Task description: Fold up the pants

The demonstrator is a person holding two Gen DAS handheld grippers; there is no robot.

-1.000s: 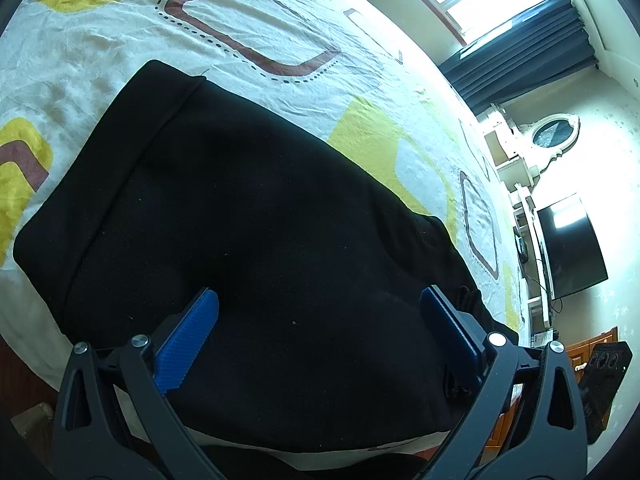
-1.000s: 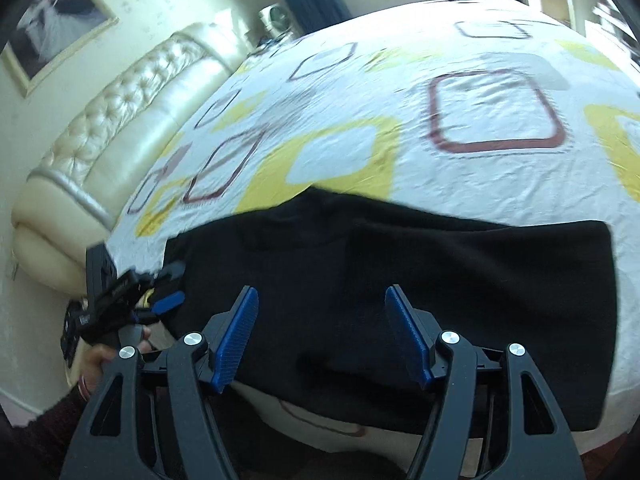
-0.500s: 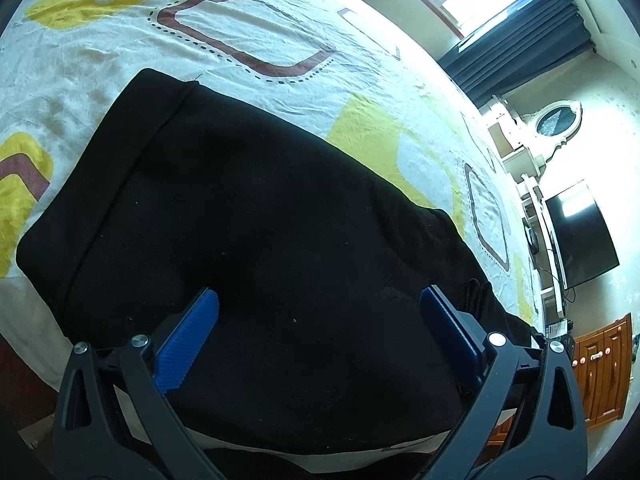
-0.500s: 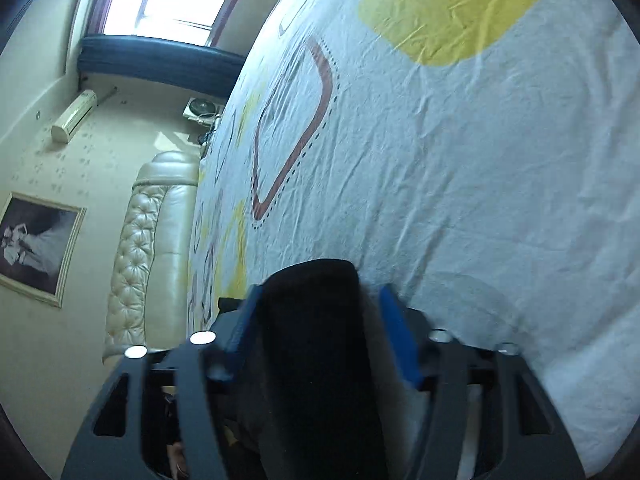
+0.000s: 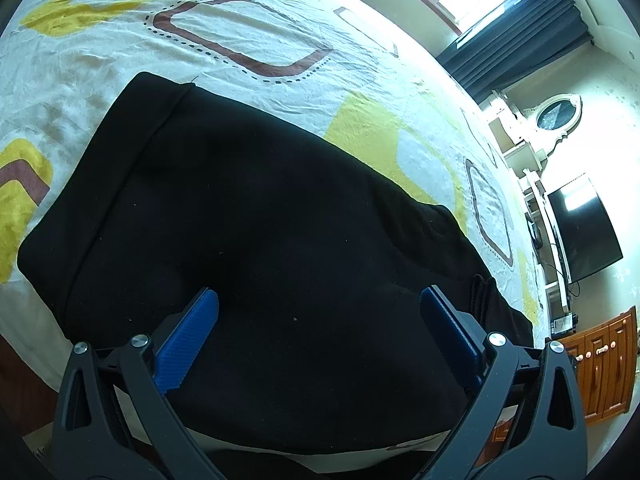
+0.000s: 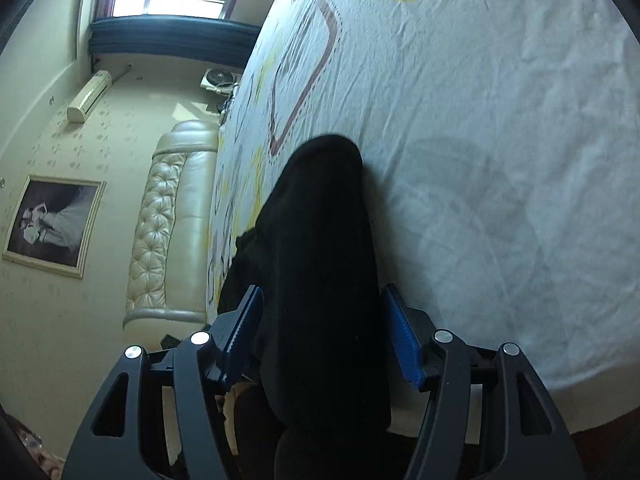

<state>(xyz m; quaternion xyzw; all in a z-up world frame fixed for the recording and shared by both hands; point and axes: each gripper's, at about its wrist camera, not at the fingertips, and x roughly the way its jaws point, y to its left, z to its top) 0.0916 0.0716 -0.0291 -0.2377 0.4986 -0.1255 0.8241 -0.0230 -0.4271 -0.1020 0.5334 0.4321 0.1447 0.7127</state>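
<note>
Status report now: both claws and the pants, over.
Left claw open, above the black pants. Right claw open, pants edge between its fingers, not clamped. Pants on the bedsheet. Nothing in the way.

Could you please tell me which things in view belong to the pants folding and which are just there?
Job: black fabric pants, left gripper, right gripper, patterned white bedsheet.
Not involved: black flat television, framed wall photograph, cream tufted headboard.

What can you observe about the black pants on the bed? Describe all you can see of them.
The black pants look like soft, matte knit fabric, lying folded flat on the patterned bedsheet near its edge. A seamed band runs along one end. The right tool straddles a raised fold, fingers apart; the left tool hangs open above.
</note>
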